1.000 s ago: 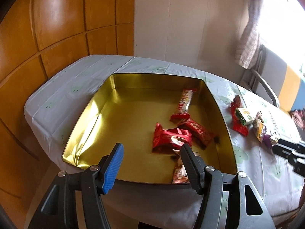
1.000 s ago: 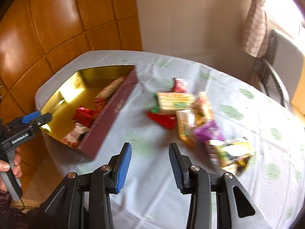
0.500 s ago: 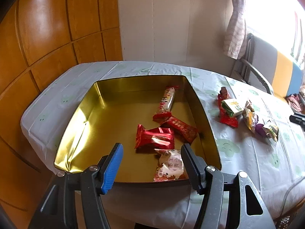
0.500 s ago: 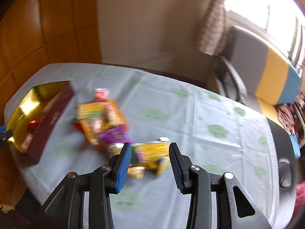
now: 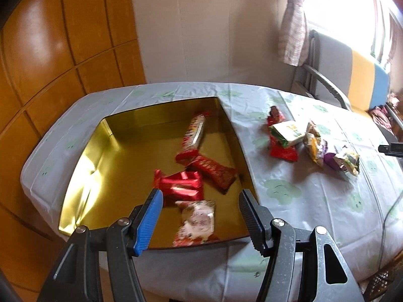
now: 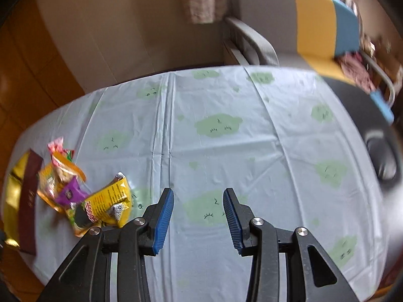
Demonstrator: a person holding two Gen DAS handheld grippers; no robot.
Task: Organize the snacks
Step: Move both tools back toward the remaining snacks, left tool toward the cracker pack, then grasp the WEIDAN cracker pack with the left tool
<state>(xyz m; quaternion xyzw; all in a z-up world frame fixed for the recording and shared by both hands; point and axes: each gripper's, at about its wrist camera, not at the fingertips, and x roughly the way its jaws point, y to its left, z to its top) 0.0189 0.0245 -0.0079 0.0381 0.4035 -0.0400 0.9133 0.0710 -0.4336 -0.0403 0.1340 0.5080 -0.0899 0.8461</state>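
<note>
A gold tin box (image 5: 100,166) sits at the table's left end and holds several red-wrapped snacks (image 5: 180,185) and a pale packet (image 5: 197,222). My left gripper (image 5: 200,202) is open and empty above the box's near edge. A pile of loose snacks (image 5: 289,138) lies on the cloth right of the box. In the right wrist view the pile, with a yellow packet (image 6: 108,201), lies at the left next to the box (image 6: 15,193). My right gripper (image 6: 198,200) is open and empty over bare cloth to the right of the pile.
The table wears a pale cloth with green cloud prints (image 6: 216,125). A wood-panelled wall (image 5: 63,50) stands on the left. A grey, yellow and blue sofa (image 6: 314,25) and a curtain (image 5: 293,25) are beyond the table. A black chair (image 6: 377,151) is at the right.
My right gripper has swung right, away from the snack pile, which now sits at the left of its view. My left gripper has drawn back and turned right, showing the loose snacks.
</note>
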